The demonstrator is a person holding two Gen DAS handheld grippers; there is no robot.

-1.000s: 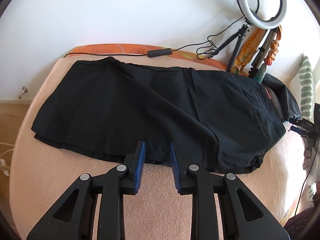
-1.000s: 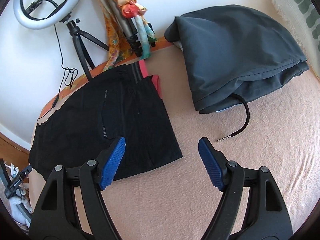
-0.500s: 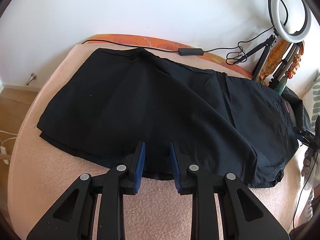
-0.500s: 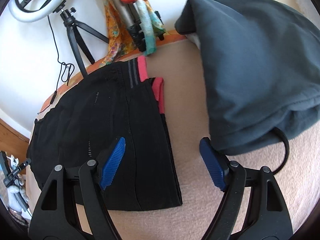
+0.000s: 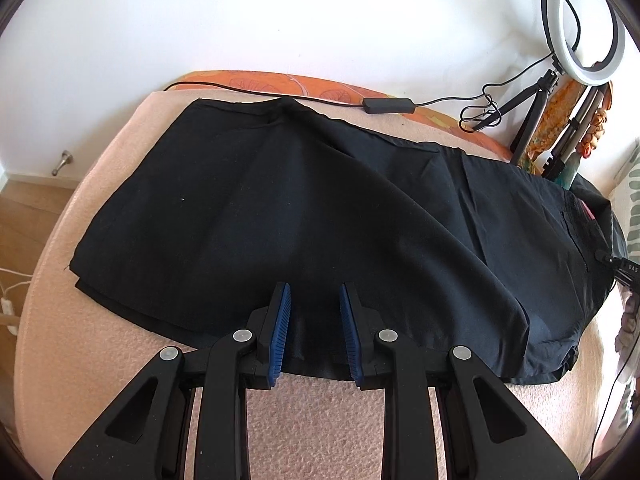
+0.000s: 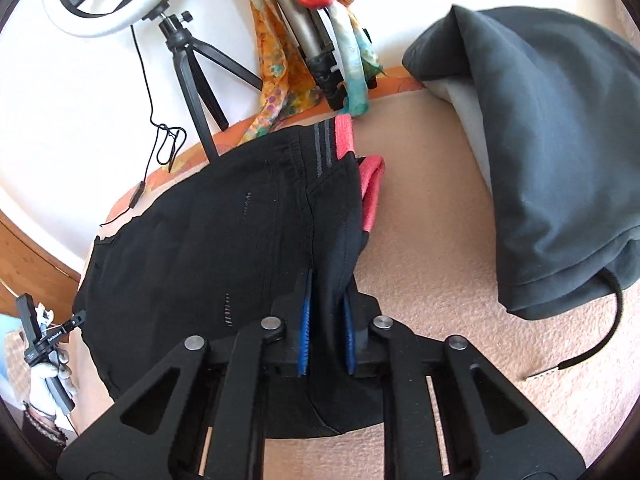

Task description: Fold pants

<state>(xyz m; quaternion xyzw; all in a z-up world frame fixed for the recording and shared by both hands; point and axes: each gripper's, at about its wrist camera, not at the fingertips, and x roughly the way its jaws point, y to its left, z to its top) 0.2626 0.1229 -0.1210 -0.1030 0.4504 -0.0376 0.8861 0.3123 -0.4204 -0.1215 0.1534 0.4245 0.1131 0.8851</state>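
Black pants [image 5: 304, 216] lie folded lengthwise on the pink blanket, waist with red band [image 6: 344, 140] at the right end. My left gripper [image 5: 314, 294] hovers over the near edge of the legs, jaws partly open with fabric lying between the blue pads [image 5: 282, 320]; no pinch shows. My right gripper [image 6: 326, 312] is shut on a bunched fold of the pants [image 6: 224, 240] near the waist's near corner.
A dark grey covered pillow [image 6: 552, 148] lies right of the waist, a black cord [image 6: 600, 344] beside it. A ring light on a tripod [image 5: 580, 28] and its cable [image 5: 384, 105] stand along the far wall. The bed edge [image 5: 44, 280] drops off at left.
My right gripper moved forward onto the waist end and closed on the fabric. My left gripper moved in over the near edge of the legs, gap unchanged.
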